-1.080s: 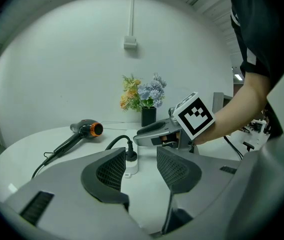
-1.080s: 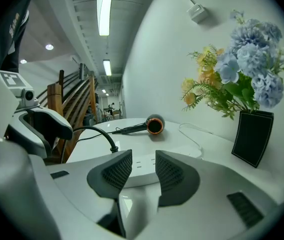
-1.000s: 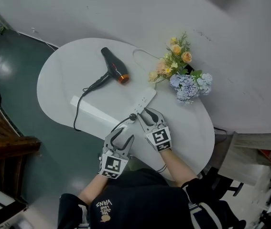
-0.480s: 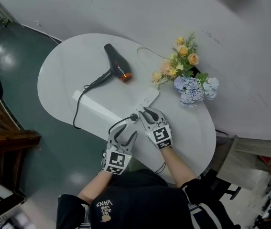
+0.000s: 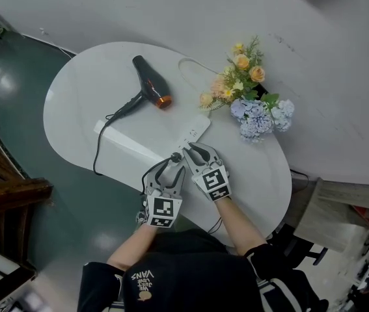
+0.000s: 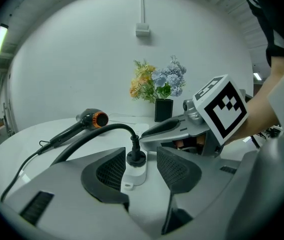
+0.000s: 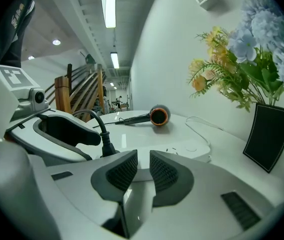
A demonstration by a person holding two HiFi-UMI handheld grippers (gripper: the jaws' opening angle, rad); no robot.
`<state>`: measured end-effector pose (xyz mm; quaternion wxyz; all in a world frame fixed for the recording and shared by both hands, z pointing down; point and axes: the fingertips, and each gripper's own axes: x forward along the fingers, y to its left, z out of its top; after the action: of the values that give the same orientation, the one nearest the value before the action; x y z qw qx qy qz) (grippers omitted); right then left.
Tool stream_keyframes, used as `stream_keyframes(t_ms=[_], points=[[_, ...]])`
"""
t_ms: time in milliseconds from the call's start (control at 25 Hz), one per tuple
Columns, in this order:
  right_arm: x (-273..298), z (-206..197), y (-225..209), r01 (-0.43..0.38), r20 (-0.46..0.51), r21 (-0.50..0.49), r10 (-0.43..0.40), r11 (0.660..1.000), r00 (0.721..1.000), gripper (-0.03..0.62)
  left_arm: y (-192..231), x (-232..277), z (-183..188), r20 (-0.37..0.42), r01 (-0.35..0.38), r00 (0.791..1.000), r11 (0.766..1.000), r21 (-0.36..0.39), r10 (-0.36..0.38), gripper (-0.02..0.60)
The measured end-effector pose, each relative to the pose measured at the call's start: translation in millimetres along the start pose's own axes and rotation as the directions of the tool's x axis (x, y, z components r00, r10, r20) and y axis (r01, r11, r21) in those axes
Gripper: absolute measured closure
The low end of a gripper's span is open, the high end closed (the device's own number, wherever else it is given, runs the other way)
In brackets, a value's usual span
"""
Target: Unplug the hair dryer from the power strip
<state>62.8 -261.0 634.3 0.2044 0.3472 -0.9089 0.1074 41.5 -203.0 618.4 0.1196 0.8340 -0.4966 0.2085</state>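
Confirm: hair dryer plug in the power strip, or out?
In. The black plug stands seated in the white power strip, its cord arching away; the left gripper has open jaws flanking it without touching.

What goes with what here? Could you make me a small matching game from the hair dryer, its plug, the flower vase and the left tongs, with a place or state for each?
Things:
1. black hair dryer with an orange ring
2. black round plug
3. black rectangular vase of flowers
4. left tongs

Places and states:
A. seated in the white power strip
B. open, one jaw on each side of the plug
C. upright near the far edge of the white oval table
D. lying on the table, apart from the strip

Pairs: 1-D, 2-A, 3-C, 4-B.
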Motion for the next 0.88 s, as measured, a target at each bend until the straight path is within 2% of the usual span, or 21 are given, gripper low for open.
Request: stream_keyframes(t_ms=[360, 520, 720, 880], points=[[-1.0, -0.6, -3.4, 0.018, 0.010, 0.015, -0.018, 1.000, 1.000, 0.517, 4.2, 16.4, 1.1, -0.011, -0.017, 1.000, 0.999, 0.042, 0.017, 0.393], [-0.1, -1.2, -2.9, 0.028, -0.001, -0.016, -0.028, 0.999, 1.000, 0.517, 5.8, 22.5, 4.3, -0.011, -0.015, 1.000, 0.998, 0.069, 0.016, 0.394], [-0.2, -0.7, -1.8, 0.039, -0.017, -0.040, -0.039, 0.998, 0.999, 0.517, 6.7, 25.7, 4.2, -0.035, -0.005, 0.999, 0.996, 0.084, 0.008, 0.431], [0.0, -1.7, -2.7, 0.038, -0.021, -0.034, -0.039, 0.999, 0.999, 0.517, 5.1, 27.1, 3.2, -0.037, 0.015, 0.999, 0.998, 0.061, -0.013, 0.449]])
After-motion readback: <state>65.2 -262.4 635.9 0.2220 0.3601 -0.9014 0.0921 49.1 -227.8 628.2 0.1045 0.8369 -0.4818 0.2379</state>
